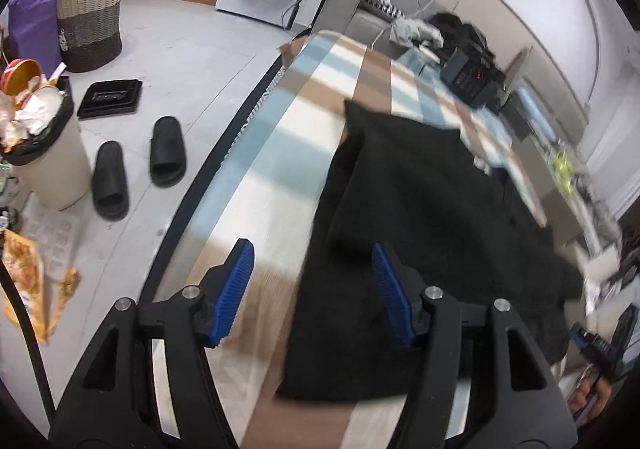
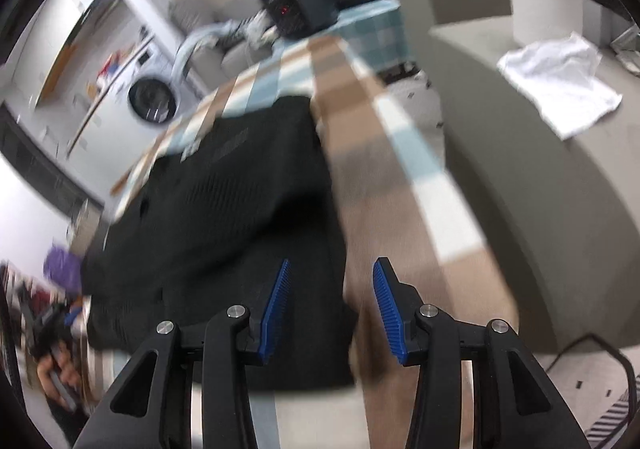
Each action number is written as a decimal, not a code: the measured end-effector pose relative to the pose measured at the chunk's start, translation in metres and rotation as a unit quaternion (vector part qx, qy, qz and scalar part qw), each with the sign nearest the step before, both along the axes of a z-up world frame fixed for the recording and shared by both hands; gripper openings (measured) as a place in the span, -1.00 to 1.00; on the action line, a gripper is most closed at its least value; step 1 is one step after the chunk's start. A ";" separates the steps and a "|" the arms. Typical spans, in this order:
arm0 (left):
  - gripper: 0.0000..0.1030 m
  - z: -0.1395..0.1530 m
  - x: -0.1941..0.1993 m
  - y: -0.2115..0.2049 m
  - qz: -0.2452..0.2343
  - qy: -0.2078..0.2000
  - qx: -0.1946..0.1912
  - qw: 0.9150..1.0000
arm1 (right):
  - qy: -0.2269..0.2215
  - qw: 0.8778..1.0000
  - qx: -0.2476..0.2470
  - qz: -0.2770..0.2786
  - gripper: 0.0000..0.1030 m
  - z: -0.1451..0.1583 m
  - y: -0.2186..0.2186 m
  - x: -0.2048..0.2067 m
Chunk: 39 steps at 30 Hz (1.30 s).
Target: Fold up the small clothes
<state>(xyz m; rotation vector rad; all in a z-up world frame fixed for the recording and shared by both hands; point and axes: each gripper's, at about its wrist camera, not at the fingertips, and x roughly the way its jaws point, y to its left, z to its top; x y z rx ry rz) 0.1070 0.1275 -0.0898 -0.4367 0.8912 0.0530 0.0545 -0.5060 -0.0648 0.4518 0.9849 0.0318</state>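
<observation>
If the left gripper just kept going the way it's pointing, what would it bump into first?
Probably the black garment on the checked tablecloth. The open left gripper straddles the garment's near left edge, so it may touch cloth and garment together; depth is unclear.

Left gripper point(image 1: 314, 289) hovers with jaws apart above the near left edge of a folded black garment point(image 1: 420, 249) lying on the checked tablecloth point(image 1: 280, 137). Nothing between pads.

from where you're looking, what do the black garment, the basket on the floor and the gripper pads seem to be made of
Black garment: soft matte fabric, likely a knit; it drapes and folds limply, though blur hides the weave.
Basket: woven fibre or rope, in pale and dark bands with visible plaiting.
Left gripper pads: blue ridged rubber or plastic, with a dull sheen.
</observation>
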 end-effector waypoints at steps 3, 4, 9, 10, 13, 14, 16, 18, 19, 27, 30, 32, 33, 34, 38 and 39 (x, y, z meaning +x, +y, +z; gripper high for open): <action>0.12 -0.008 -0.025 -0.006 -0.018 0.016 0.010 1.000 | 0.006 1.000 -0.003 0.025 -0.15 -0.008 0.008 -0.011; 0.12 -0.011 -0.032 -0.010 -0.028 0.018 0.012 0.999 | 0.007 0.999 -0.001 0.032 -0.15 -0.011 0.009 -0.014; 0.12 -0.024 -0.051 -0.025 -0.052 0.026 0.019 0.998 | 0.002 0.999 0.000 0.046 -0.15 -0.014 0.014 -0.015; 0.12 -0.024 -0.051 -0.029 -0.058 0.024 0.028 0.998 | 0.001 0.999 -0.005 0.048 -0.16 -0.015 0.015 -0.014; -0.20 -0.025 -0.051 -0.037 -0.074 0.020 0.026 0.997 | 0.002 0.998 -0.025 0.058 -0.46 -0.014 0.019 -0.011; -0.27 -0.025 -0.049 -0.041 -0.079 0.020 0.030 0.996 | 0.000 0.997 -0.035 0.062 -0.61 -0.014 0.020 -0.010; -0.60 -0.024 -0.047 -0.047 -0.082 0.021 0.053 0.995 | -0.005 0.997 -0.040 0.070 -0.82 -0.013 0.020 -0.009; -0.74 -0.024 -0.048 -0.049 -0.087 0.015 0.062 0.994 | -0.024 0.996 -0.046 0.076 -0.84 -0.007 0.022 -0.010; -0.80 -0.022 -0.048 -0.048 -0.088 0.010 0.057 0.994 | -0.032 0.996 -0.050 0.072 -0.85 -0.003 0.021 -0.010; -0.86 -0.008 -0.044 -0.030 -0.094 -0.002 0.039 0.995 | -0.034 0.997 -0.067 0.005 -0.87 0.008 0.003 0.000; -0.86 -0.009 -0.044 -0.025 -0.096 0.006 0.037 0.995 | -0.018 0.997 -0.070 -0.003 -0.87 -0.002 0.003 0.003; -0.86 -0.010 -0.047 -0.020 -0.095 0.008 0.029 0.995 | -0.017 0.998 -0.057 -0.013 -0.87 -0.006 0.001 0.002; -0.85 -0.011 -0.049 -0.018 -0.094 0.008 0.024 0.995 | -0.016 0.998 -0.054 -0.018 -0.87 -0.007 -0.001 0.001; -0.85 -0.011 -0.050 -0.016 -0.092 0.009 0.019 0.996 | -0.016 0.998 -0.053 -0.021 -0.84 -0.007 -0.001 -0.001; -0.84 -0.011 -0.059 -0.010 -0.083 0.007 0.006 0.997 | -0.028 0.998 -0.053 -0.035 -0.65 0.001 -0.006 -0.010; -0.84 -0.010 -0.061 -0.009 -0.082 0.006 0.003 0.997 | -0.035 0.998 -0.045 -0.039 -0.53 0.005 -0.008 -0.013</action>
